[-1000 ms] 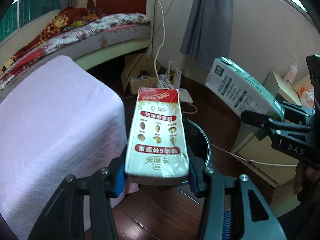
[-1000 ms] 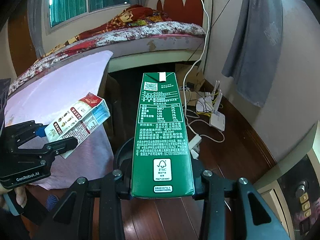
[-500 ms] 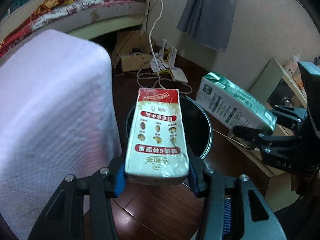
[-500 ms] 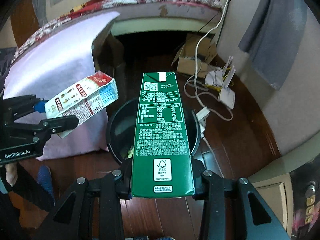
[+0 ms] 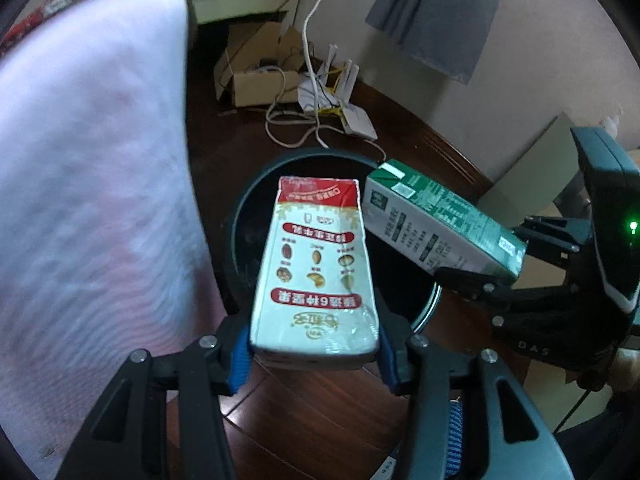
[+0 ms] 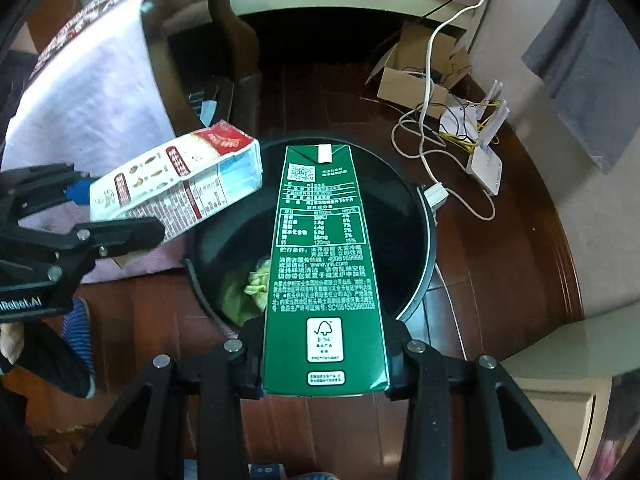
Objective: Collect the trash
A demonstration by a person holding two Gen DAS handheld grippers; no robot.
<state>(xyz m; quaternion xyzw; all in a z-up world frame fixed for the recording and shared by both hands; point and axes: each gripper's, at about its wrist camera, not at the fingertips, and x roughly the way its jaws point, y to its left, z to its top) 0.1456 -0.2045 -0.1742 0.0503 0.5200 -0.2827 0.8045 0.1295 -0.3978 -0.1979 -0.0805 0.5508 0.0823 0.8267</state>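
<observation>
The round black bin (image 6: 416, 216) stands on the dark wood floor with both cartons hanging over its mouth, so the step in hand looks like the drop. The right gripper (image 6: 324, 354) is clamped on the green carton (image 6: 324, 264), best released while centred over the opening. The left gripper (image 5: 314, 354) pinches the smaller red-and-white carton (image 5: 316, 272) nearer the rim, so I would nudge it inward before letting go.

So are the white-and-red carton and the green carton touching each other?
Apart. In the right wrist view, dark bin interior shows between the white-and-red carton and the green carton; each sits in its own gripper above the round black bin.
</observation>
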